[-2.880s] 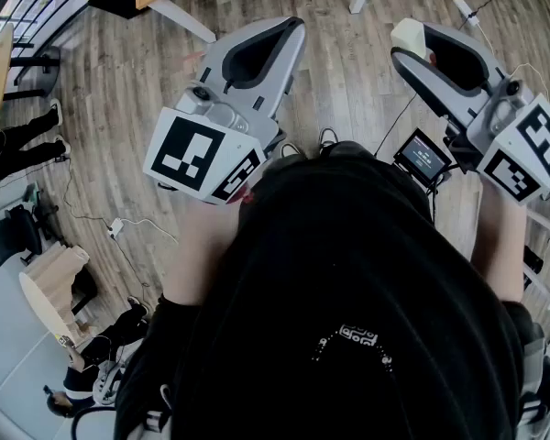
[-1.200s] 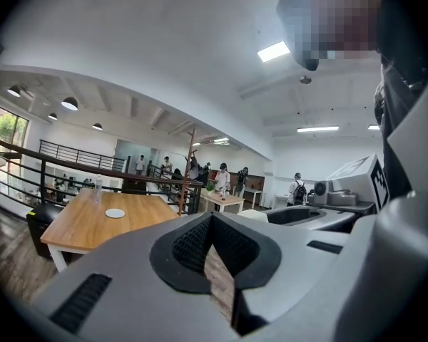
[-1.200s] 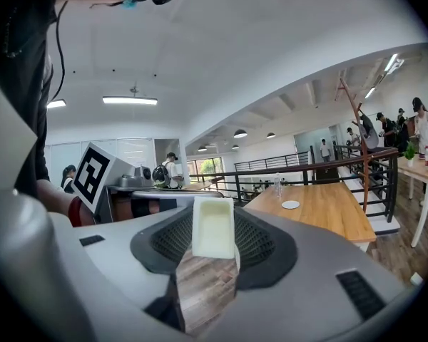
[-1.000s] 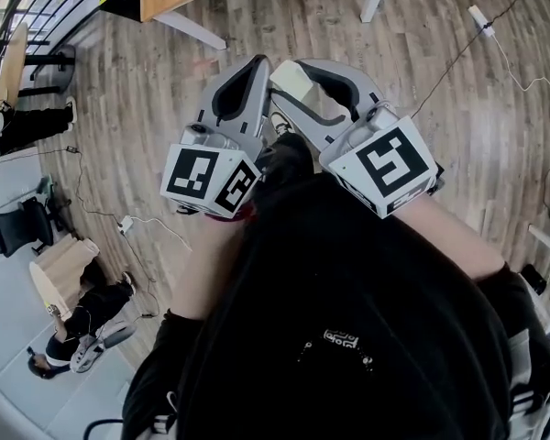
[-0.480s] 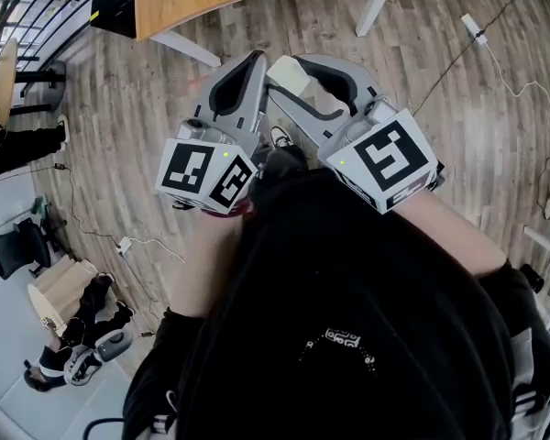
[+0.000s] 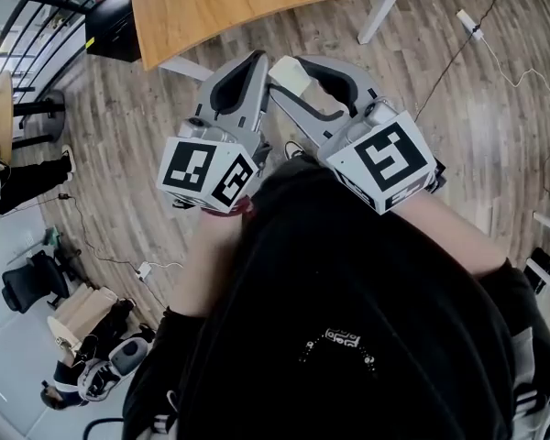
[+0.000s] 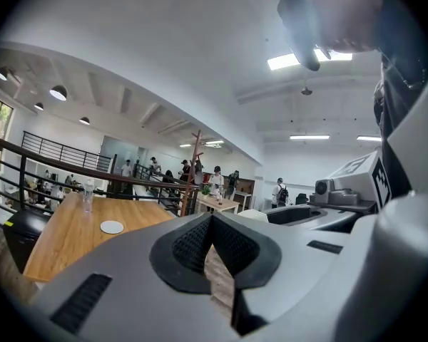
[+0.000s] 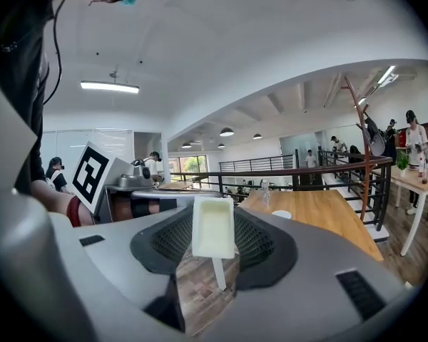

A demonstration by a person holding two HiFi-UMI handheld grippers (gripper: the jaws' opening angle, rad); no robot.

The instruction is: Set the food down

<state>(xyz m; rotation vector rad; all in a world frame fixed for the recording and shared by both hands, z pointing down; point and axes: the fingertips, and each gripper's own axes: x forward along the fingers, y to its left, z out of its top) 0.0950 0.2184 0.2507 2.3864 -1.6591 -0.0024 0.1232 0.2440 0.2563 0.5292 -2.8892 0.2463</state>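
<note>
We see both forearms bent and drawn in close to the chest, so the two grippers sit side by side in the upper middle of the head view. Their tips nearly meet above the wooden floor (image 6: 147,108), and their marker cubes point back at the black top.

The left gripper (image 6: 256,62) has its jaws pressed together. In its own view the ribbed pads (image 7: 192,244) meet at the tip and nothing is between them.

The right gripper (image 6: 284,81) is pinching the food (image 6: 293,71), one pale cream bar on a white stick. In the right gripper view the bar (image 8: 213,226) stands upright between the dark pads at the centre of the frame. The stick hangs down below it, over the floorboards. The food is held in the air, well apart from the worktop (image 6: 257,7), which lies along the top edge of the head view.

We count one clear bottle (image 8: 265,191) on that worktop. It stands upright at the right centre of the right gripper view, and we cannot tell what is in it. One small white disc (image 8: 281,214) lies just beside it.

In all we count two grippers, one piece of food, one bottle and one disc.
</note>
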